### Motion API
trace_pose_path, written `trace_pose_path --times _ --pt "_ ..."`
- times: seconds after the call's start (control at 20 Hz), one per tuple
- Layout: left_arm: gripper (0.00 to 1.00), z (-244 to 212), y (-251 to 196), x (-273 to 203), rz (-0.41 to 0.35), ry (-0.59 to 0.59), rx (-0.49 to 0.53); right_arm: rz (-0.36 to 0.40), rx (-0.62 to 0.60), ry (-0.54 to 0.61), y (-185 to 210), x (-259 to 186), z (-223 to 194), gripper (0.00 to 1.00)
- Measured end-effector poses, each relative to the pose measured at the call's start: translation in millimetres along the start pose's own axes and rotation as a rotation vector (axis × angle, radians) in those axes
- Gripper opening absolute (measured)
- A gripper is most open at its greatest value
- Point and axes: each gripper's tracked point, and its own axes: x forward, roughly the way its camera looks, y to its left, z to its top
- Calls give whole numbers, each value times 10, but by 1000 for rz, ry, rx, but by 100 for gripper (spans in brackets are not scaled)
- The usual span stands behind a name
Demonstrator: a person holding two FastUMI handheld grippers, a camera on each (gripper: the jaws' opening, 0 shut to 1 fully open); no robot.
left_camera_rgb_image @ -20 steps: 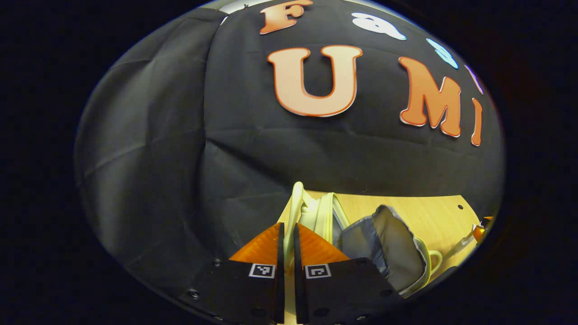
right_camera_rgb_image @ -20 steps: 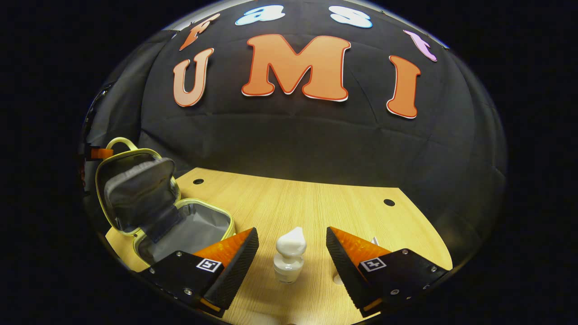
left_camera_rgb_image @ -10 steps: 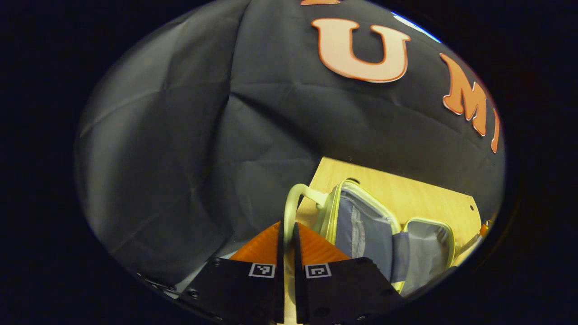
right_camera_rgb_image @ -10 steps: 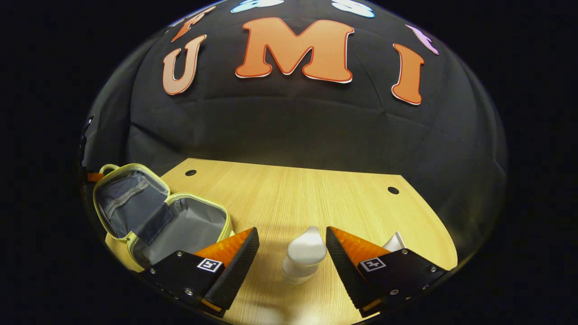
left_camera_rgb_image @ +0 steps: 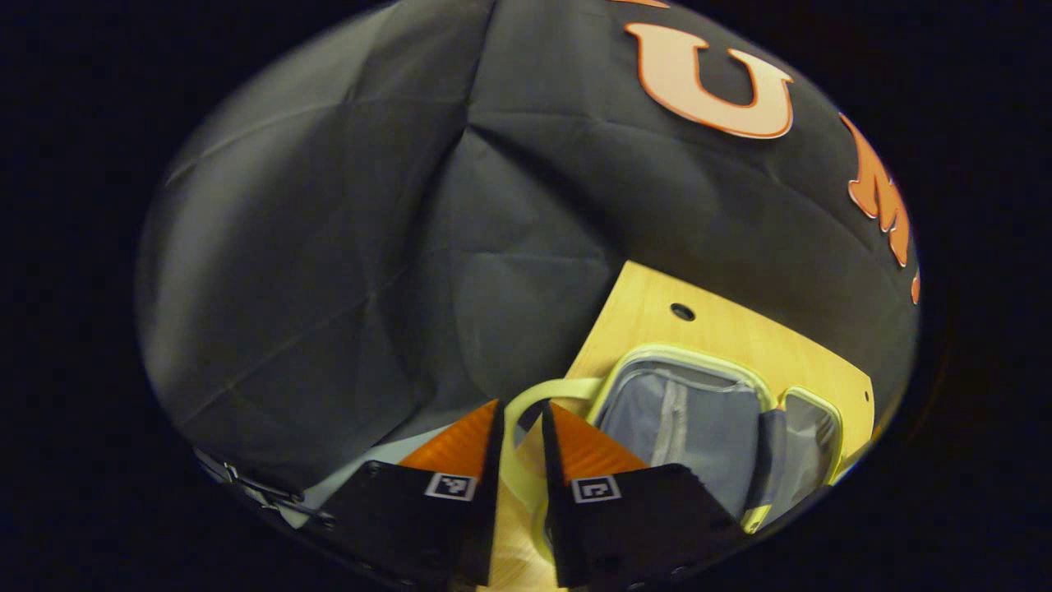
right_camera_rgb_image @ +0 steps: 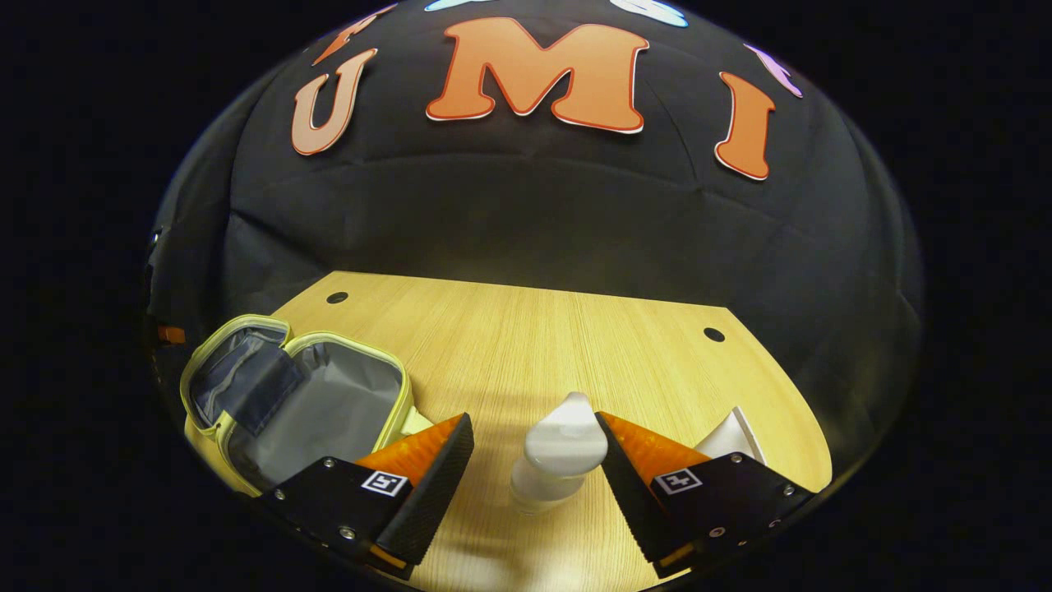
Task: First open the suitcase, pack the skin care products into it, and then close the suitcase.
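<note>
A: What sits around the suitcase (right_camera_rgb_image: 300, 395)?
B: It lies open flat on the wooden table (right_camera_rgb_image: 509, 337) near the left edge, both grey-lined halves facing up. In the right gripper view a white pump bottle (right_camera_rgb_image: 559, 452) stands well apart from it, and a second white product (right_camera_rgb_image: 734, 434) peeks out behind the right finger.

A: Anything in the way?
B: The right gripper (right_camera_rgb_image: 534, 464) has its fingers spread wide, the bottle between them; the bottle's head looks to touch the right finger, the left finger is clear of it. Nothing lies between bottle and case but bare table.

A: And the left gripper (left_camera_rgb_image: 519, 460)?
B: Its fingers stand slightly apart around the pale handle (left_camera_rgb_image: 526, 411) of the suitcase (left_camera_rgb_image: 690, 427). I cannot tell whether either finger touches it.

A: What changed over the last second?
B: The lid went from upright to laid flat. The left fingers, then pinched on the handle, have eased apart. The right gripper has moved closer to the bottle.
</note>
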Motion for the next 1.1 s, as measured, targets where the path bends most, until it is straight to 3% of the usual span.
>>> trace_pose_path --times 0.05,0.2,0.35,0.5,0.8,1.1 --pt "31 101 -127 -118 -25 -32 22 -2 -1 -9 -11 -26 25 94" --pt "68 249 -693 -368 -104 -95 99 -12 17 -36 -102 -138 98 93" --pt "74 273 -1356 -586 -164 -141 212 -10 50 -69 -285 -298 196 93" --pt "88 220 -1978 -873 -243 -177 310 23 54 -96 -399 -386 268 93" --pt "93 -118 -3012 -1254 -353 -202 397 88 78 -167 -601 -580 488 93" --pt "93 -626 -4063 -1612 -546 -178 466 70 81 -202 -959 -640 567 93"
